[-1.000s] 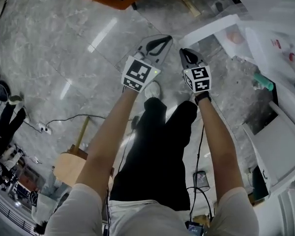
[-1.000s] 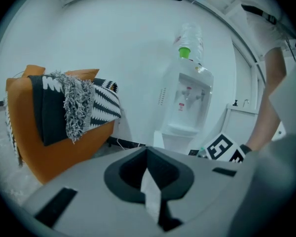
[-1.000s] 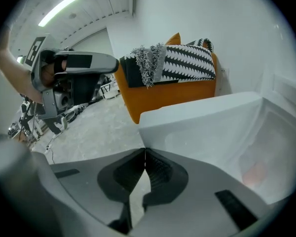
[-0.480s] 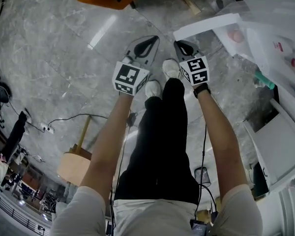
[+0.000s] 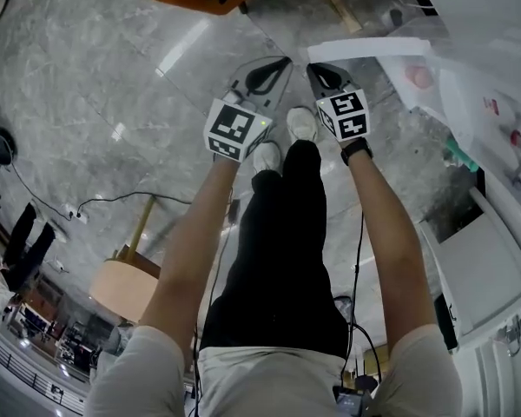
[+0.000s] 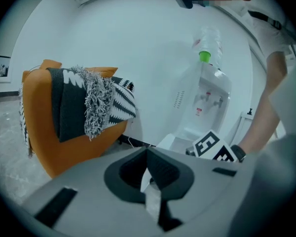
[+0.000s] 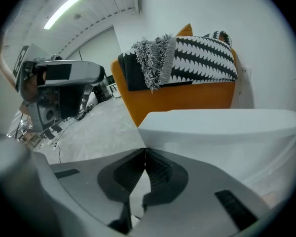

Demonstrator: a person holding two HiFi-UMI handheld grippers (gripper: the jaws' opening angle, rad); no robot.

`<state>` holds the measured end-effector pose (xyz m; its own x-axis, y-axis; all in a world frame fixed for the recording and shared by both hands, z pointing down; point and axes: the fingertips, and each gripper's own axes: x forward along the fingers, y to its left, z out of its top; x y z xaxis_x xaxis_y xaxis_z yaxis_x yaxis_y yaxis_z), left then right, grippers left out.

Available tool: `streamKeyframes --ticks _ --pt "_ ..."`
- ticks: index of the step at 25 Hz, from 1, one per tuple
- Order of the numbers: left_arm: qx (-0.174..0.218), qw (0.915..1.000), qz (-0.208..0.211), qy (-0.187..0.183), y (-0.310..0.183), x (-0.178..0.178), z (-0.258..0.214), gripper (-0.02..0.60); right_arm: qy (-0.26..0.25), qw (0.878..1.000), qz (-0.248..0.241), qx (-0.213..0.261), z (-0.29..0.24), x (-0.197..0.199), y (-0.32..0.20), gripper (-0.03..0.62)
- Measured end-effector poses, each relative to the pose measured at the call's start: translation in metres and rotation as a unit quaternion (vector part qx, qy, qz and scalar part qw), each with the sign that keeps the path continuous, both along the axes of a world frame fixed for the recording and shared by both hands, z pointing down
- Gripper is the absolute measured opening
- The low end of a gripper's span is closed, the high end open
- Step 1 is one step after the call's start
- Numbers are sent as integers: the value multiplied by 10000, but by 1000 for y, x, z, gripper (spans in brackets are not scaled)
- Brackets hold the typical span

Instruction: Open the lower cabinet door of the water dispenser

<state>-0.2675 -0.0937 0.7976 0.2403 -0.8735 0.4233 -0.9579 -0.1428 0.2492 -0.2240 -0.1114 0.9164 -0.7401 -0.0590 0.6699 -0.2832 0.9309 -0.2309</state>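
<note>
Standing on the grey marble floor, the person held both arms out forward and downward, grippers side by side but not touching. Left gripper: jaws fully together, tips meeting, nothing between them. Right gripper: jaws likewise closed tip to tip and empty. Neither gripper was in contact with anything. Water dispenser stood against the white wall, to the right of the person, with an inverted bottle with a green cap on top. Its lower cabinet door was a white panel standing swung out from the dispenser body. Its free edge lay just beyond the right gripper's tips, and in the right gripper view the panel filled the area directly ahead of the jaws; a gap remained between tips and panel. Left gripper pointed past the door's end, well apart from the dispenser. Orange armchair with a black-and-white throw stood left of the dispenser. White shoes showed below the grippers.
</note>
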Motion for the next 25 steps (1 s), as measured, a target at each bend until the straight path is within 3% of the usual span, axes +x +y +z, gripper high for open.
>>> streamKeyframes --ticks 12,19,25 --pt "35 9999 -124 -19 -18 -25 -6 12 30 9999 -53 -138 -5 -33 -34 10" --pt "1 9996 -267 20 -31 -45 -13 12 -68 9994 221 -254 -10 -53 -60 10" --pt "-39 9999 -90 -24 -46 -47 -10 12 -216 9969 574 -494 -12 -67 -86 10"
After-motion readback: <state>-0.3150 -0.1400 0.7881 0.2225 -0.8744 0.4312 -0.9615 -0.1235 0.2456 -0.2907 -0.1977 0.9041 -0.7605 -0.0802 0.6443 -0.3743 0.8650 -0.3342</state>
